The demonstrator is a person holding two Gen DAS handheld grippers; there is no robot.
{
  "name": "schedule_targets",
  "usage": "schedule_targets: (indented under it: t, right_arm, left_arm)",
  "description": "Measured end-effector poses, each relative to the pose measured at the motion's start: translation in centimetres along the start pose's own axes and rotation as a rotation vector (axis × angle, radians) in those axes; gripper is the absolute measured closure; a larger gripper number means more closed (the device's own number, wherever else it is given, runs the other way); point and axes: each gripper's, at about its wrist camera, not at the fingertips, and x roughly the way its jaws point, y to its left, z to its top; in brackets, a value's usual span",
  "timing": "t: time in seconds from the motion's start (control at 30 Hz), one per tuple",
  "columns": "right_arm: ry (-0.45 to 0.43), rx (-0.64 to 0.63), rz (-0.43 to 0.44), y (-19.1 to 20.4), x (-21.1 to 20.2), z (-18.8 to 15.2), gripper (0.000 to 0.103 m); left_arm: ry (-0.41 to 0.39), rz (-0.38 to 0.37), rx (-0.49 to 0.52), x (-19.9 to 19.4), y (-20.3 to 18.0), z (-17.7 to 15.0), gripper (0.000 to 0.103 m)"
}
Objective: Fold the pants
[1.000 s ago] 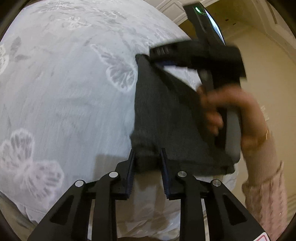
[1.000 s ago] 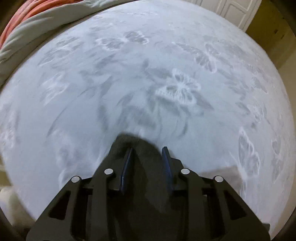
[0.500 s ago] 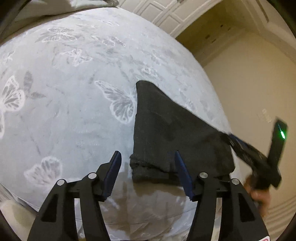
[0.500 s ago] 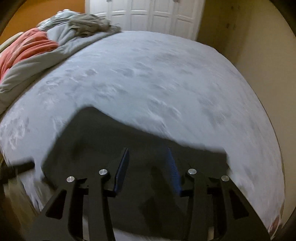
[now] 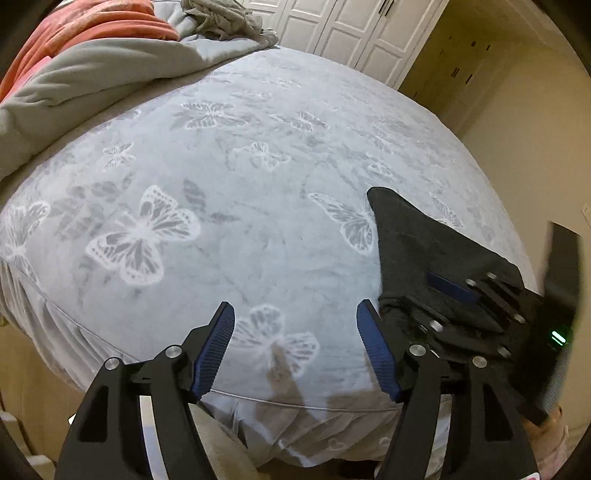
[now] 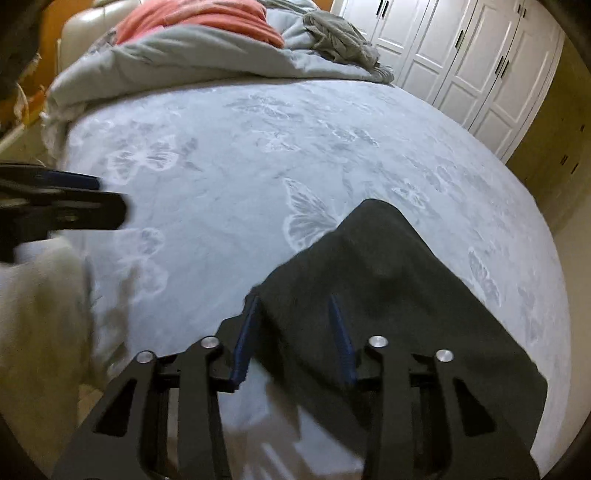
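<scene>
Fingers of the left gripper have just spread, empty; the pants lie right of them, under the right gripper, whose closing fingers straddle the cloth's edge.

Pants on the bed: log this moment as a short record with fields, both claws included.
item: dark folded pants, near the bed's front edge
surface: butterfly-print bedspread
left claw: open, nothing between the pads, bedspread below; jaws have just been opening
right claw: over the pants' near edge, cloth between its pads; grip cannot be confirmed
background: grey duvet, orange blanket, white wardrobe doors
</scene>
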Motion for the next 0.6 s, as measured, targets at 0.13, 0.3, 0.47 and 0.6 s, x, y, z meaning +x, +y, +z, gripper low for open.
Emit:
schedule_targets:
  t: [0.13, 0.3, 0.47, 0.6]
  right_arm:
    - [0.021, 0.039, 0.108, -0.9, -0.6, -1.2, 0.099]
    - [0.017, 0.053, 0.294, -0.8, -4.8, -4.5, 0.103]
    - [0.056, 0.217, 0.209, -3.7, -4.1, -7.7, 0.100]
    - [-0.115, 0.552, -0.015, -12.3, -10.6, -11.4, 0.042]
  left_arm:
    - [-0.004, 0.001, -0.001, 0.2, 0.5, 0.4, 0.036]
    - [0.034, -0.007, 0.014, 1.6, -0.1, 0.3, 0.036]
    - [0.101, -0.114, 0.003, 3.7, -2.5, -0.1, 0.033]
    - [0.156, -0.269, -0.086, 5.8, -3.9, 0.9, 0.023]
